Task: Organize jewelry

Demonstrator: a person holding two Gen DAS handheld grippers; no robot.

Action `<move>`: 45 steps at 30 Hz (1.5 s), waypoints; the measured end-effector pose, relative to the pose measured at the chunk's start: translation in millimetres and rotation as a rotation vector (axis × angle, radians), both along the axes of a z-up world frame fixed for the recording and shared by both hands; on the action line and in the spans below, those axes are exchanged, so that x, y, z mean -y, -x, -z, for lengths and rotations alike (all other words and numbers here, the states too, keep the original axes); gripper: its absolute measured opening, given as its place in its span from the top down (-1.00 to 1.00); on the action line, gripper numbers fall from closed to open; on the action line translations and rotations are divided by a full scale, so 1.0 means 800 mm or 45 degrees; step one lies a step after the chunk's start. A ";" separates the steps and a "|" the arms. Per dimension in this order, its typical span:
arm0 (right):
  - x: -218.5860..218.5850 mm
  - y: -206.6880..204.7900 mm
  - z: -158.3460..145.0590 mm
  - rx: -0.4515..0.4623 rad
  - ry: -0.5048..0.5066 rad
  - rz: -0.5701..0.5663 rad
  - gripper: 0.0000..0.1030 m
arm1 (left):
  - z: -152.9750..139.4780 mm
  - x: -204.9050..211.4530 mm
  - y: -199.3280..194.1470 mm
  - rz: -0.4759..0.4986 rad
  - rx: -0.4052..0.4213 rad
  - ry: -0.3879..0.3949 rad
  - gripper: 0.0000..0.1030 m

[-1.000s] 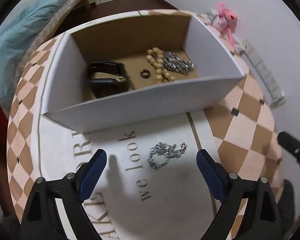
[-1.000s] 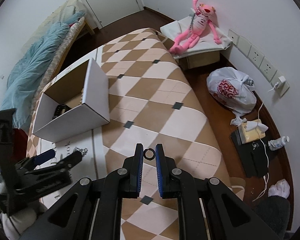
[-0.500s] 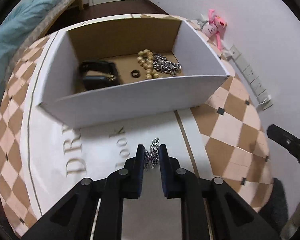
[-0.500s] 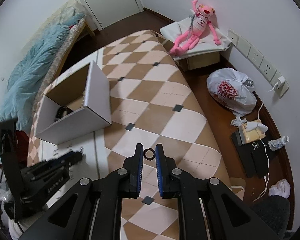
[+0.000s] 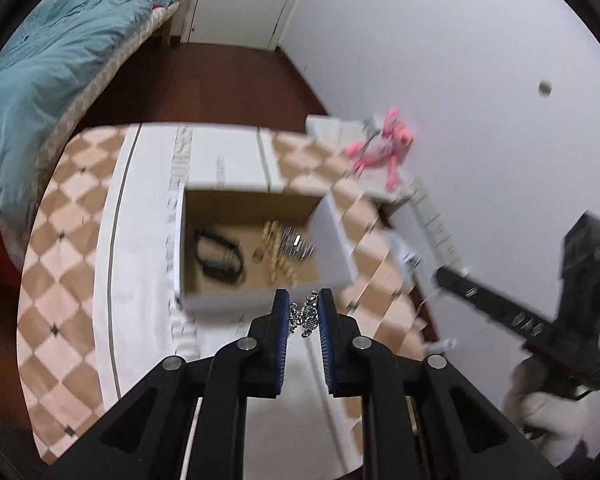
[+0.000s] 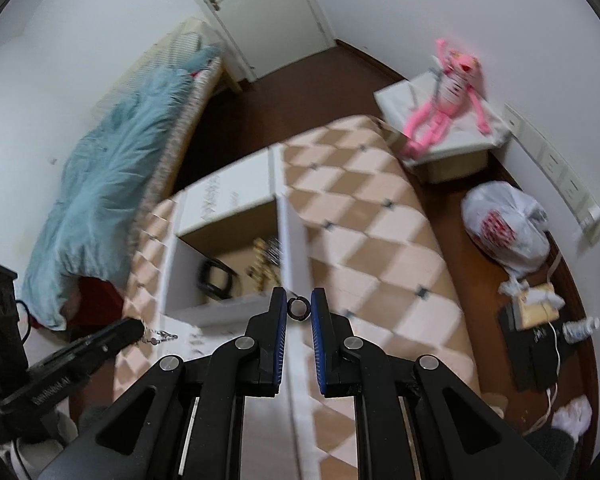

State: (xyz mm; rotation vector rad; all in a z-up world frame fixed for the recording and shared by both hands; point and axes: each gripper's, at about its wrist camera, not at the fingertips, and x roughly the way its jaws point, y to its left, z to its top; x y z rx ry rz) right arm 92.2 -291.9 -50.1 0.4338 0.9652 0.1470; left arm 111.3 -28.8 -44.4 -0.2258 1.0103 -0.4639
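Here, the blue pads point(image 5: 284, 312) of the left gripper point(image 5: 303, 314) are pressed together on a bunched silver chain point(image 5: 304, 317), which is held clear of the surface just in front of the near wall of the open cardboard box point(image 5: 224, 303); in the right wrist view a short end of that chain point(image 6: 160, 336) is seen dangling from the left gripper point(image 6: 134, 327), to the left of the box and in front of it; the pads point(image 6: 317, 312) of the right gripper point(image 6: 298, 308) are clamped on a small dark ring point(image 6: 298, 308), held upright between the fingertips, just in front of the box's near right corner; inside the box a black strap-like piece point(image 5: 216, 254) lies toward the left wall, a small ring point(image 5: 258, 256) is seen near the middle, and a string of pale gold beads point(image 5: 275, 250) lies beside a heap of silver chain point(image 5: 298, 245) toward the right wall, all blurred; the box is set on a table covered by a tan and cream chequered cloth point(image 6: 355, 216) with a white band point(image 5: 140, 240) running under the box; beyond the box to the right a pink plush toy point(image 6: 443, 108) is sprawled on a low white stand; to the left of the box a bed is covered by a teal blanket point(image 6: 112, 184); a white plastic bag point(image 6: 503, 232) rests on the floor to the right of the table.
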 end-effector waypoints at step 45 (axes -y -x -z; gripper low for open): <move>-0.079 -0.094 0.058 -0.350 0.496 -0.136 -0.94 | 0.046 -0.034 -0.068 -0.331 -0.098 -0.474 -0.88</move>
